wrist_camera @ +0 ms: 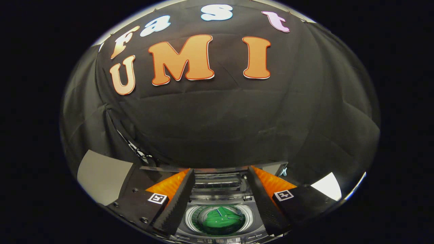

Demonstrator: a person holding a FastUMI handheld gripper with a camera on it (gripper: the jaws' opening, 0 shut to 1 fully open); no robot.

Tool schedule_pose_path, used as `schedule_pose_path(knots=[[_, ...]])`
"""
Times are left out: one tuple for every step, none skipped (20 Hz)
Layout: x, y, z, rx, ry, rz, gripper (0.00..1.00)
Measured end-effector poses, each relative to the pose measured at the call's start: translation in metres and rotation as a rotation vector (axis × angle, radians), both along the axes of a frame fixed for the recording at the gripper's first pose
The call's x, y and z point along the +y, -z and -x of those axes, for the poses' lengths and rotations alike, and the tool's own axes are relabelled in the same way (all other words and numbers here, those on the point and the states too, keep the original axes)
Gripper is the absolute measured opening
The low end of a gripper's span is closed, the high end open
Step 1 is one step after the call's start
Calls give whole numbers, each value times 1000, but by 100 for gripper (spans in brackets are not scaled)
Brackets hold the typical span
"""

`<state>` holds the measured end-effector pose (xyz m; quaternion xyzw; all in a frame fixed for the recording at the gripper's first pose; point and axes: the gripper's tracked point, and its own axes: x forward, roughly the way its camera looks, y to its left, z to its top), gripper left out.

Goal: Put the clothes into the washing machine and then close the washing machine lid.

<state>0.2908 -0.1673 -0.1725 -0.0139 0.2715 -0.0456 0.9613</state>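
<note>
With the gripper (219, 200) jaws held apart and empty, the soft, light green garment (220, 218) is seen in the washing machine (203, 234) drum between them, so the raised lid (218, 183), judged rigid, is best taken by its edge.

Tongs (220, 173) open, empty – green clothes (222, 218) inside washing machine (218, 189) drum below

A green garment (222, 218) with a thin pale stripe is lying in the washing machine (218, 203), whose drum ring is showing silvery white and whose top panel is looking dark grey. Black, creased cloth (220, 118) is hanging behind as the booth wall. Pale grey panels (101, 176) are showing beside the machine.
</note>
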Motion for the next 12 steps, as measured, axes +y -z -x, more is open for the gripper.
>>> schedule_pose_path(knots=[[-1, 4, -8, 3, 6, 0, 99], [-3, 8, -14, 6, 14, -3, 99], [-4, 12, -22, 9, 16, -7, 99], [-5, 15, -29, 8, 14, -9, 99], [-5, 19, -36, 7, 16, -9, 99], [-5, 22, -45, 8, 14, -12, 99], [-4, 27, -50, 14, 15, -16, 99], [-5, 33, -56, 25, 17, -16, 99], [-5, 37, -61, 27, 22, -17, 99], [-4, 41, -66, 32, 24, -18, 99], [-3, 45, -69, 41, 25, -19, 99], [-3, 48, -70, 49, 25, -20, 99]])
